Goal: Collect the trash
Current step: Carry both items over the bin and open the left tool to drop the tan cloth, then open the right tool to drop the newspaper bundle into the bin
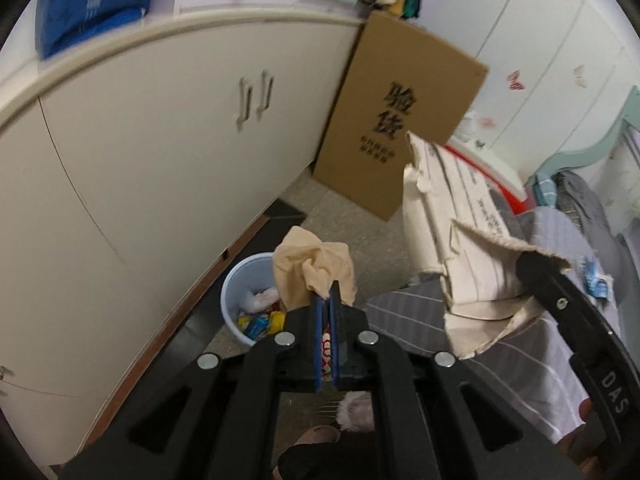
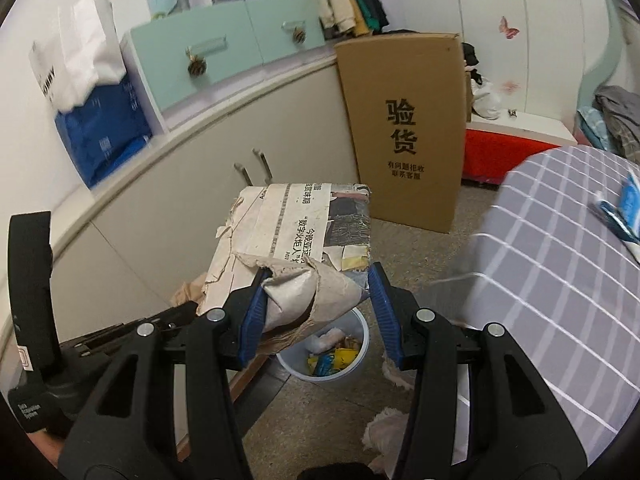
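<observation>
The left gripper (image 1: pixel 326 300) pinches a tan tissue (image 1: pixel 314 270) above the bin (image 1: pixel 232 300). The right gripper (image 2: pixel 316 296) clamps a folded newspaper (image 2: pixel 288 240), also over the bin. Wrappers already lie inside; both loads await dropping, and a blue wrapper (image 2: pixel 624 208) remains on the bed (image 2: pixel 540 280).

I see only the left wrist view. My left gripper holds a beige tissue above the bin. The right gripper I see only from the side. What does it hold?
Observer: The right gripper is clamped on a folded newspaper bundle, torn at the near end.
Operator: Is the bundle over the bin too?
Observer: In the right wrist view, the pale blue bin shows just below the bundle, with yellow and blue wrappers inside.
Operator: Any trash left on the bed?
Observer: A blue and white wrapper lies on the grey checked bedcover.
</observation>
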The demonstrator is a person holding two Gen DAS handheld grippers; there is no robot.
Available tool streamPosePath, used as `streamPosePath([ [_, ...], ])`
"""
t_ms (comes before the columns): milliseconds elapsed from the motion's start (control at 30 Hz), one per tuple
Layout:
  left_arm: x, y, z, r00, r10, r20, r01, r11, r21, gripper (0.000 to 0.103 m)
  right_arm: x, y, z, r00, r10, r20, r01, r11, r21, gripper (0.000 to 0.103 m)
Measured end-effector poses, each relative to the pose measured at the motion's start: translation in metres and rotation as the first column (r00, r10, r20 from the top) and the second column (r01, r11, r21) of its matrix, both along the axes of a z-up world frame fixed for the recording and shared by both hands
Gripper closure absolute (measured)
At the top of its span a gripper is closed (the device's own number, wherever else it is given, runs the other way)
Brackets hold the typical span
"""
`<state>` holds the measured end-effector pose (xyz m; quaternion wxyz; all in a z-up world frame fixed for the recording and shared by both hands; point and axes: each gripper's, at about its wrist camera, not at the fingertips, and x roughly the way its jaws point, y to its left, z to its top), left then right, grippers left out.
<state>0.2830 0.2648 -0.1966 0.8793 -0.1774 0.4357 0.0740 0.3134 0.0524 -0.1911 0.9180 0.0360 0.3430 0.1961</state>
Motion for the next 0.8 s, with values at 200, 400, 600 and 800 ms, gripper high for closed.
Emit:
streamPosePath([
  [200,0.045,0.011,-0.028,0.999,0.021,-0.041,-0.020,0.999,0.026,0.098,0.033,0.014,-0.026,0.999,-0.036,-0.035,0.036,0.999,-0.006,0.055],
  [400,0.073,0.022,-0.044,0.995,0.058,-0.083,-0.054,0.997,0.048,0.046,0.055,0.015,-0.042,0.995,-0.067,-0.073,0.066,0.998,-0.005,0.055],
  [600,0.066,0.033,-0.051,0.992,0.083,-0.097,-0.080,0.996,0.037,0.040,0.059,0.020,-0.057,0.994,-0.057,-0.097,0.056,0.998,-0.012,0.055],
  [800,0.057,0.039,-0.056,0.989,0.099,-0.114,-0.094,0.994,0.053,0.039,0.059,0.031,-0.063,0.993,-0.038,-0.110,0.036,0.999,-0.025,0.055],
])
